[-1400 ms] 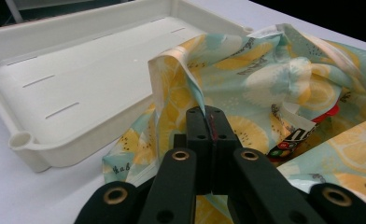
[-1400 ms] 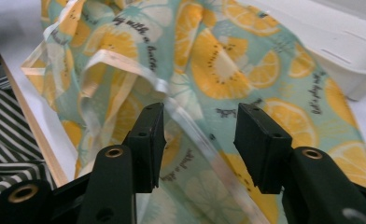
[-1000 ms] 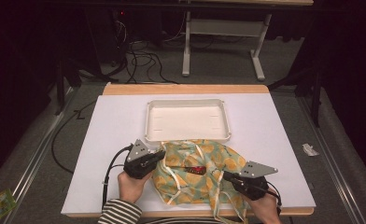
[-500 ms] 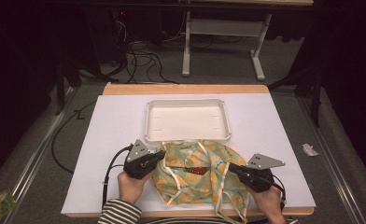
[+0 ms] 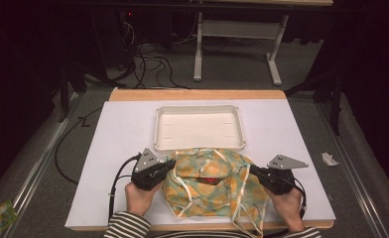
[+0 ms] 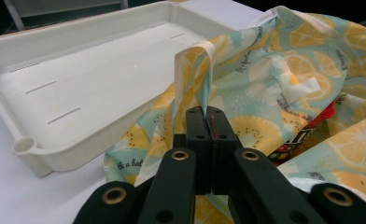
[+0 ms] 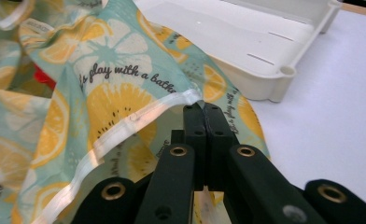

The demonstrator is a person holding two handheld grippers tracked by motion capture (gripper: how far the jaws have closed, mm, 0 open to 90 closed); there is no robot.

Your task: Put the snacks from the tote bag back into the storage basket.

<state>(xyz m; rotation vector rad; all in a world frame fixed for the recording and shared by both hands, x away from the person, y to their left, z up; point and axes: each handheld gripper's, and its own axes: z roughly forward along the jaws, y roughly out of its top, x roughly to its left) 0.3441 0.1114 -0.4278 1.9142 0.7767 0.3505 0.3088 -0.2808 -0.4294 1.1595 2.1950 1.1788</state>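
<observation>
A lemon-print cloth bag (image 5: 212,183) with white ribbon ties lies at the table's near edge, its mouth spread between both grippers. Something red (image 5: 210,179) shows inside it. My left gripper (image 5: 170,165) is shut on the bag's left rim; in the left gripper view the jaws pinch a fold of the cloth (image 6: 193,79) at the left gripper's tips (image 6: 208,112). On the bag's right rim my right gripper (image 5: 253,171) is shut as well, with the white-edged hem (image 7: 139,121) caught at the right gripper's tips (image 7: 203,108).
An empty white tray (image 5: 199,128) sits just beyond the bag, its near rim touching the cloth; the tray (image 6: 78,84) also lies left of the pinched fold and the tray (image 7: 265,51) at upper right. White table cover (image 5: 123,129) has free room on both sides.
My right gripper has drawn the bag's right rim outward to the right, widening the bag's mouth. The left gripper has stayed where it was.
</observation>
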